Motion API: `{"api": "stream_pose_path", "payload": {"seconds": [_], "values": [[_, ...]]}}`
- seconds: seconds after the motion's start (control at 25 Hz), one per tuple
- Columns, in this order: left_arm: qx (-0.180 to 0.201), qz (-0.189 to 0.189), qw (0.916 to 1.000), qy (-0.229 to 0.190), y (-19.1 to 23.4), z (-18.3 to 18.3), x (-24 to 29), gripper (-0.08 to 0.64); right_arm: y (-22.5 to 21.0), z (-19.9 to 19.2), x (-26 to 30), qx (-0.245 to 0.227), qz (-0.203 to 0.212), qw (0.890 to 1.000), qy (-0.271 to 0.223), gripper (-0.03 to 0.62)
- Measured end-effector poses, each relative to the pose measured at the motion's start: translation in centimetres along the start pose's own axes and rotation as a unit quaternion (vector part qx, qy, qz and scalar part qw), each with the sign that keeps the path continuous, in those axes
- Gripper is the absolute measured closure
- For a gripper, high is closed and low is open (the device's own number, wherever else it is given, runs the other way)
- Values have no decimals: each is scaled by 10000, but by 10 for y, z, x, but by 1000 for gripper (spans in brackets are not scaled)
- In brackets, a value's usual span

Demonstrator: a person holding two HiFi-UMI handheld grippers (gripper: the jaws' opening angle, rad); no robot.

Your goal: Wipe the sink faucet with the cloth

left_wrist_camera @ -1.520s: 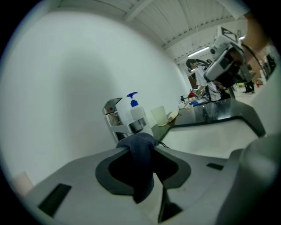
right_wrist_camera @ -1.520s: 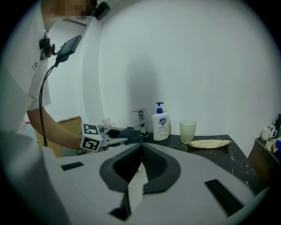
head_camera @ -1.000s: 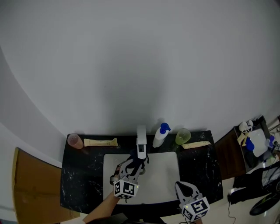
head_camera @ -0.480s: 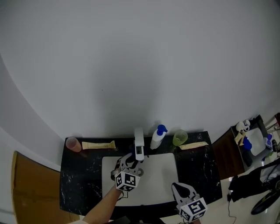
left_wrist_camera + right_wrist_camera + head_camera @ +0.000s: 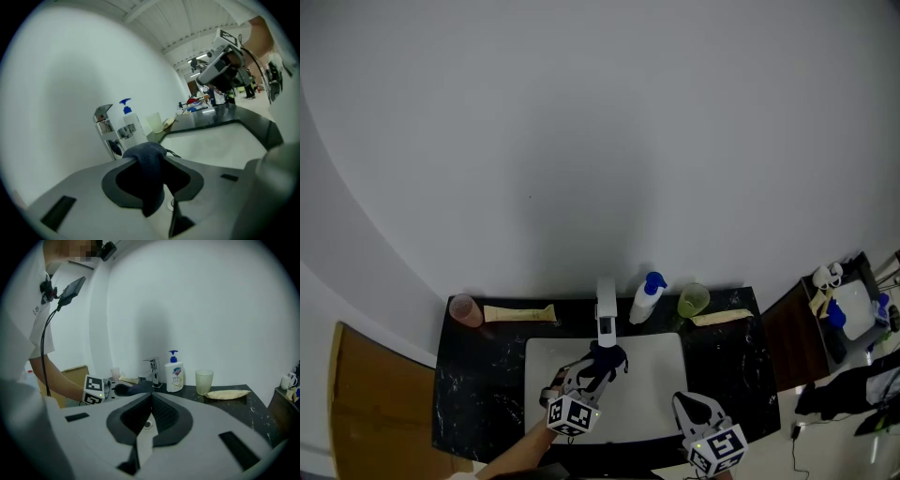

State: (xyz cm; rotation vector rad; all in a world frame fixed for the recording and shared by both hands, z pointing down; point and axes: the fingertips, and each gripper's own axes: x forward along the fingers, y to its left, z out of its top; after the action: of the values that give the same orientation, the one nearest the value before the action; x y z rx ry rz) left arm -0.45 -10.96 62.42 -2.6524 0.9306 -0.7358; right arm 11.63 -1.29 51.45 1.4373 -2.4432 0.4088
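Observation:
The chrome faucet (image 5: 606, 320) stands at the back rim of the white sink (image 5: 647, 389). In the head view my left gripper (image 5: 592, 367) hovers over the basin just in front of the spout, shut on a dark blue cloth (image 5: 607, 358) that bunches at its tips. The left gripper view shows the cloth (image 5: 150, 173) draped from the jaws, with the faucet (image 5: 105, 127) a short way beyond; I cannot tell whether they touch. My right gripper (image 5: 695, 406) hangs over the sink's front right corner, shut and holding nothing.
Beside the faucet on the black counter (image 5: 478, 384) stand a blue-pump soap bottle (image 5: 645, 298) and a pale green cup (image 5: 693, 299). A beige packet (image 5: 722, 318) lies to the right, another packet (image 5: 518, 313) and a pink cup (image 5: 465, 308) to the left. White wall behind.
My left gripper has drawn back from beside the faucet towards the front of the basin, and the cloth now shows in front of the spout. The right gripper has barely moved.

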Motion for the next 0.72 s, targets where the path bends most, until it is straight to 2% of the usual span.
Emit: {"api": "stream_pose_path", "payload": {"seconds": [0.08, 0.16, 0.32, 0.44, 0.56, 0.72], "values": [[-486, -163, 9986, 115, 12, -6, 13, 442, 0, 0, 2, 3, 10, 10000, -26, 586], [-800, -355, 9961, 113, 25, -2, 26, 442, 0, 2, 3, -22, 5, 10000, -11, 586], [-956, -403, 9946, -14, 51, 13, 47, 442, 0, -2, 3, -29, -9, 10000, 10, 586], [-959, -406, 9946, 48, 61, 13, 62, 442, 0, -3, 2, -31, -18, 10000, 46, 586], [-1290, -121, 9914, 174, 82, 3, 64, 442, -2, -3, 0, -22, -43, 10000, 65, 586], [-1954, 679, 9775, 403, 132, -29, 39, 442, -4, -3, 2, 6, -42, 10000, 24, 586]]}}
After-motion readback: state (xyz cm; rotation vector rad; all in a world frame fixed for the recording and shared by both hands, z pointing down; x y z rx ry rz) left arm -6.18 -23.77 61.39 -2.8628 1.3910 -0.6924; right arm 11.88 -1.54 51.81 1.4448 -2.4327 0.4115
